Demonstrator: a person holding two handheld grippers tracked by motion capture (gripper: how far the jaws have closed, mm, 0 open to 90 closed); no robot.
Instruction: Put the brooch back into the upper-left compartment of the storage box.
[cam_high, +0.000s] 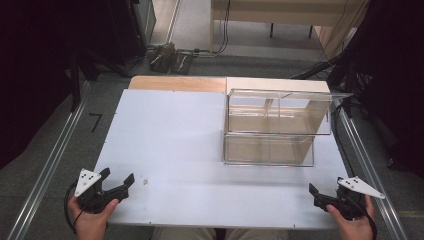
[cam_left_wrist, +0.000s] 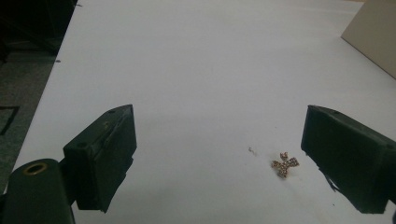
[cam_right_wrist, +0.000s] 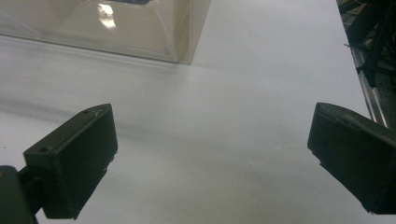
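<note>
At the table's (cam_high: 200, 150) near left corner the left gripper (cam_high: 118, 181) rests with jaws spread wide, holding nothing. A small gold charm (cam_left_wrist: 285, 164) lies on the table between them, close to the jaw on its right. At the near right, the right gripper (cam_high: 320, 196) is likewise released. Farther back stands a clear two-tier box (cam_high: 272, 127).

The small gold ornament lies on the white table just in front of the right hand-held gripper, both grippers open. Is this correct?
Not quite: the small gold ornament lies in front of the left hand-held gripper, as the left gripper view shows. It is on the white table, and the right hand-held gripper is open too.
</note>
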